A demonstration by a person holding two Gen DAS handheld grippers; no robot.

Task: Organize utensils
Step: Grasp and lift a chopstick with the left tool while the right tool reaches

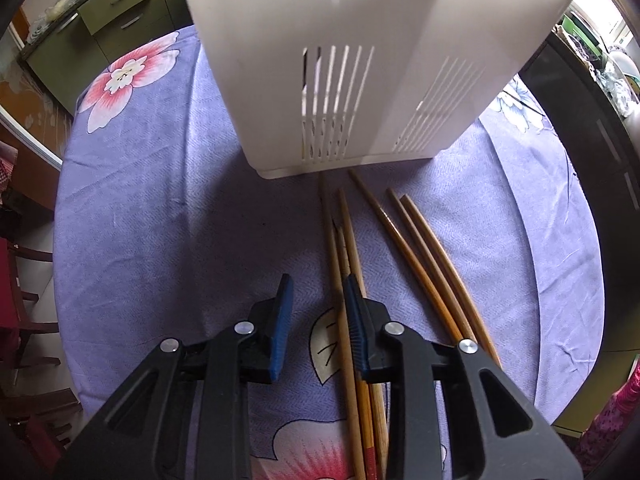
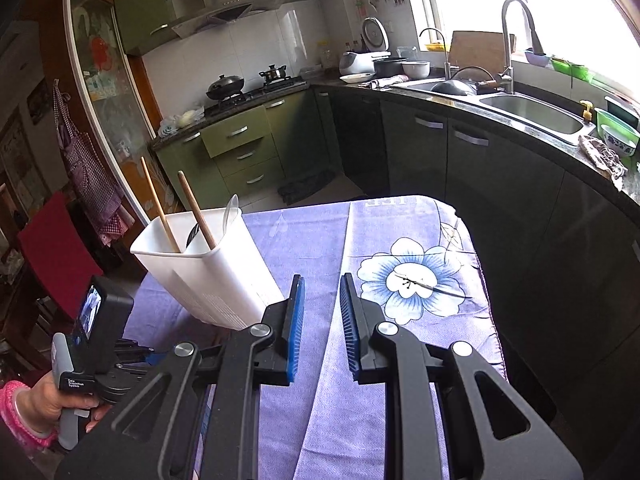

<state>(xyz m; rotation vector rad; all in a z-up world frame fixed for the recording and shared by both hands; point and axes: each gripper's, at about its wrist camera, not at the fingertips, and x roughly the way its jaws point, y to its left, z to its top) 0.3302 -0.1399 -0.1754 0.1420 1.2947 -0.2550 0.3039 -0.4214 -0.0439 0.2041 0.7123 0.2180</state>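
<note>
two chopsticks and a spoon [image 2: 231,210] already stand in the white holder [image 1: 360,80], but six or so chopsticks [image 1: 348,280] still lie on the purple cloth [image 1: 160,220] right in front of it. left gripper [image 1: 318,292] is spread around one of them, not pinching yet (right gripper [image 2: 322,296] hangs empty, jaws apart), and the sticks lie packed close, so grabbing one cleanly looks fiddly.

A purple floral tablecloth [image 2: 400,240] covers the table. Beyond its far edge, green kitchen cabinets [image 2: 240,144] carry a black wok [image 2: 225,85] on the stove; a steel sink [image 2: 532,114] with a curved tap [image 2: 510,40] lies right.
</note>
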